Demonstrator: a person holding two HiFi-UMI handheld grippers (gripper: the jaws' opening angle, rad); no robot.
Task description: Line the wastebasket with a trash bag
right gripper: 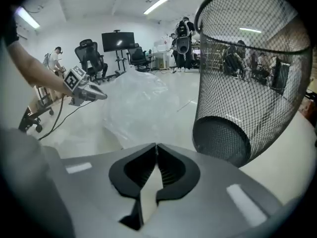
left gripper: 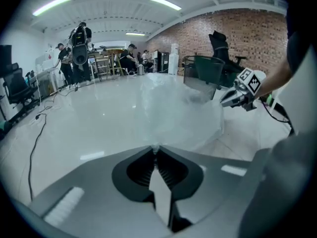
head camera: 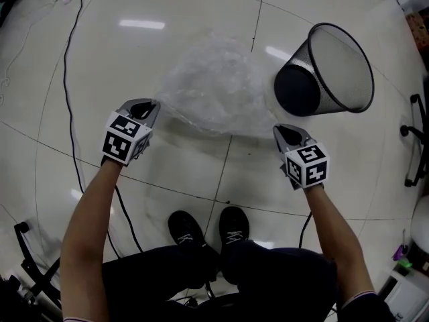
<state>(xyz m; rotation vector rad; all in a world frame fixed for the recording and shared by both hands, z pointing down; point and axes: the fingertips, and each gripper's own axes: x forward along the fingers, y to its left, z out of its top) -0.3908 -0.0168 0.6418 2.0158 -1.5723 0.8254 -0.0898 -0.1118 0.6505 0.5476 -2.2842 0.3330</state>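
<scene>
A clear, crumpled trash bag [head camera: 213, 86] hangs stretched between my two grippers above the pale tiled floor. My left gripper [head camera: 153, 105] is shut on the bag's left edge; in the left gripper view the film [left gripper: 173, 108] rises from the closed tips [left gripper: 155, 148]. My right gripper [head camera: 277, 131] is shut at the bag's right lower edge, and the film [right gripper: 141, 105] billows just beyond its closed tips [right gripper: 156, 144]. The black mesh wastebasket [head camera: 330, 69] stands on the floor to the right of the bag, its mouth open, close beyond my right gripper [left gripper: 224, 102].
A black cable [head camera: 67, 66] runs across the floor on the left. A chair base [head camera: 415, 143] stands at the right edge and a black stand [head camera: 27, 253] at bottom left. The person's shoes [head camera: 209, 228] are directly below the bag. People and office chairs are far back.
</scene>
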